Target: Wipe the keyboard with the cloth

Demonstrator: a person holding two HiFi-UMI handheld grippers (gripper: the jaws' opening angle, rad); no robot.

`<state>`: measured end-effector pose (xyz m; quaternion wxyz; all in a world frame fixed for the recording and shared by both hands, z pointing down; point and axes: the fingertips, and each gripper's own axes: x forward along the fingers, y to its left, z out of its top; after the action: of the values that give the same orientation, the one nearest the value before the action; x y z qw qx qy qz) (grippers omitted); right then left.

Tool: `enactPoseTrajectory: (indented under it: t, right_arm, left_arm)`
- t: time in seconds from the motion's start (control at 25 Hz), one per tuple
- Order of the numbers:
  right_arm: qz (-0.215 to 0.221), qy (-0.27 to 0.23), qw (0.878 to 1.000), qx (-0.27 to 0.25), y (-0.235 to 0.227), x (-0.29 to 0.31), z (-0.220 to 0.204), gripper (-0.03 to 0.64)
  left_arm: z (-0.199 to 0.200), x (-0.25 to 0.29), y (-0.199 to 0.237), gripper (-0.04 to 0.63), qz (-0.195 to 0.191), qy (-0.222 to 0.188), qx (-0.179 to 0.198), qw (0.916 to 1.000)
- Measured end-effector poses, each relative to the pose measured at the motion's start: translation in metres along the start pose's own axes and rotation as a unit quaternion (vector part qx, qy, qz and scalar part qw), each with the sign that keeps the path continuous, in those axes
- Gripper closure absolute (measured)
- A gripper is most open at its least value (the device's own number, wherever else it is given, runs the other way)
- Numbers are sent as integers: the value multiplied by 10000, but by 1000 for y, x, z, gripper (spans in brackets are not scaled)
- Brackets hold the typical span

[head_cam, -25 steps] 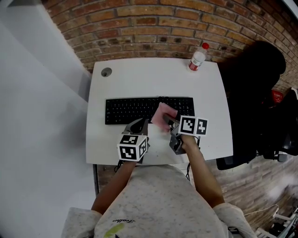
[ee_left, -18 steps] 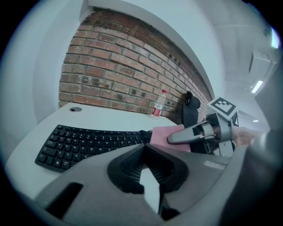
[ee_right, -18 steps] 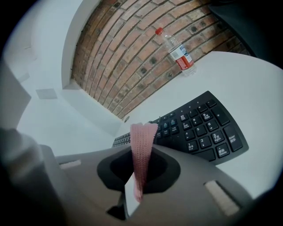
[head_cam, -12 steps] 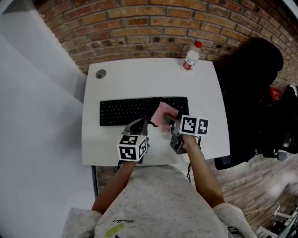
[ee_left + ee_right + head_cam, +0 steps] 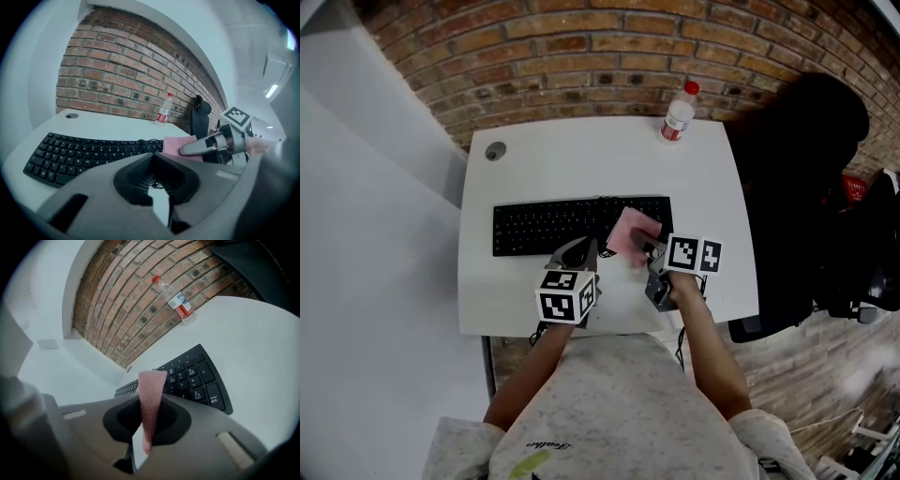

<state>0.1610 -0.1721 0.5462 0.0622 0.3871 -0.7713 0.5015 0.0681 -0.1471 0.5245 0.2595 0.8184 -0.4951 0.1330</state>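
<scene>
Right claw (image 5: pixel 639 247) on cloth (image 5: pixel 627 232), bottle (image 5: pixel 677 117) beyond

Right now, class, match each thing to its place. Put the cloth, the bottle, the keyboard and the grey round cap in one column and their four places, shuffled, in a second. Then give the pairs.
1 cloth
2 bottle
3 keyboard
4 grey round cap

A far left corner of the table
B pinched in the right hand-held gripper
C flat across the table's middle
D upright near the brick wall, far right

Pairs: 1-B, 2-D, 3-C, 4-A
</scene>
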Motion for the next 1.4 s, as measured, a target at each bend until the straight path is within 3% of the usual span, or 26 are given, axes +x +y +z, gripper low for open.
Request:
enactPoseTrajectory:
  t: [0.84,1.4]
  right_arm:
    - [-343,-282,9987,247,-53,-45,12,594]
    - [-649,-821,9937,413,-76,-87,31,594]
  left_arm:
    - [4,33,-44,603,-350,85,218,9991]
    - [7,32,-55,603,-546,112,312,9980]
